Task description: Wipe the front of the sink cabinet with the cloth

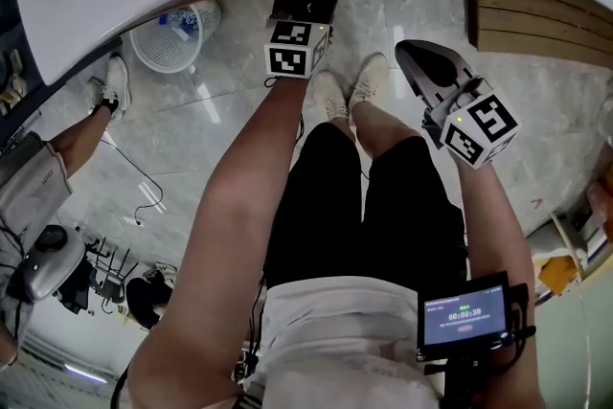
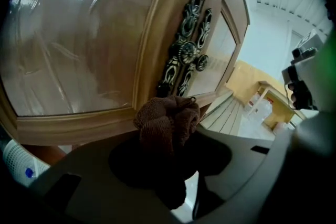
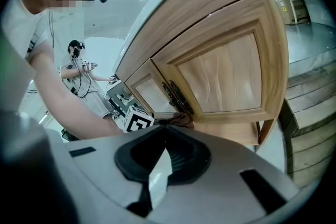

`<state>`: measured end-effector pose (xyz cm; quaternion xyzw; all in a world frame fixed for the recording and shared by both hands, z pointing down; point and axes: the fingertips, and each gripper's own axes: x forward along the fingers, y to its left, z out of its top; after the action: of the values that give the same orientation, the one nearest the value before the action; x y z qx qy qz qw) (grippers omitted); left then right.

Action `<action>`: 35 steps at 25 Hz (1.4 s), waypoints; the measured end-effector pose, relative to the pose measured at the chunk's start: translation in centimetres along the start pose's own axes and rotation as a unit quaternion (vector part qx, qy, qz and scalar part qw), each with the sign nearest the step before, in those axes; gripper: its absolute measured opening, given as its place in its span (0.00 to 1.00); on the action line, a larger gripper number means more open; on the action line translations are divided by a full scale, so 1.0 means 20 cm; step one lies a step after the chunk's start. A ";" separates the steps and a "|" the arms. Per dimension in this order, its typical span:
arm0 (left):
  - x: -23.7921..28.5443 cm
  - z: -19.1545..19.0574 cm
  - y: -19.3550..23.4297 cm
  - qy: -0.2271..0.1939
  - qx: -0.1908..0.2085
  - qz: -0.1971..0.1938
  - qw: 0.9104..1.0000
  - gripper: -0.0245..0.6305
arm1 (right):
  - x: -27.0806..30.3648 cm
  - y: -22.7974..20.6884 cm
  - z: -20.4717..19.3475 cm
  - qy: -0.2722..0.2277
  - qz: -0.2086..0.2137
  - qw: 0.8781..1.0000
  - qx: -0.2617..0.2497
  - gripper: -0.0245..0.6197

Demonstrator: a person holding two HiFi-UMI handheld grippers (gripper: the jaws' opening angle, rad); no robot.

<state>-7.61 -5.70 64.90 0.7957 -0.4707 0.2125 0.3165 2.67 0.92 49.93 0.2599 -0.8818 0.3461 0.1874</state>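
The small screen (image 1: 465,314) shows timer digits, seemingly 00:00:30; its other lines are too small to read.

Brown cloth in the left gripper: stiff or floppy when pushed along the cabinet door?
Likely floppy: the cloth sits bunched in folds between the left gripper's shut jaws. Its looped weave looks soft, so it should squash flat against the door rather than skid. It may snag on the ornate handles.
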 end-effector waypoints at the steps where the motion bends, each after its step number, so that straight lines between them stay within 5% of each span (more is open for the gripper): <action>1: 0.00 -0.01 -0.02 0.004 0.006 -0.006 1.000 0.30 | 0.00 0.00 0.00 0.000 -0.003 1.000 0.001 0.06; 10: -0.29 -0.02 -0.21 0.012 0.033 -0.042 0.999 0.30 | 0.11 0.07 0.00 -0.014 0.031 0.999 0.001 0.06; 18: -0.98 0.33 -0.46 -0.033 0.047 -0.057 0.997 0.30 | -0.09 0.47 0.28 -0.026 0.049 0.998 -0.040 0.06; 35: -1.91 0.73 -0.45 -0.101 0.037 -0.014 0.994 0.30 | -0.59 0.94 0.83 -0.098 0.029 0.990 -0.102 0.06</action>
<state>-16.84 10.74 27.39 0.8310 -0.4804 0.1441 0.2404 -1.49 4.76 22.74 0.2465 -0.9337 0.2328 0.1154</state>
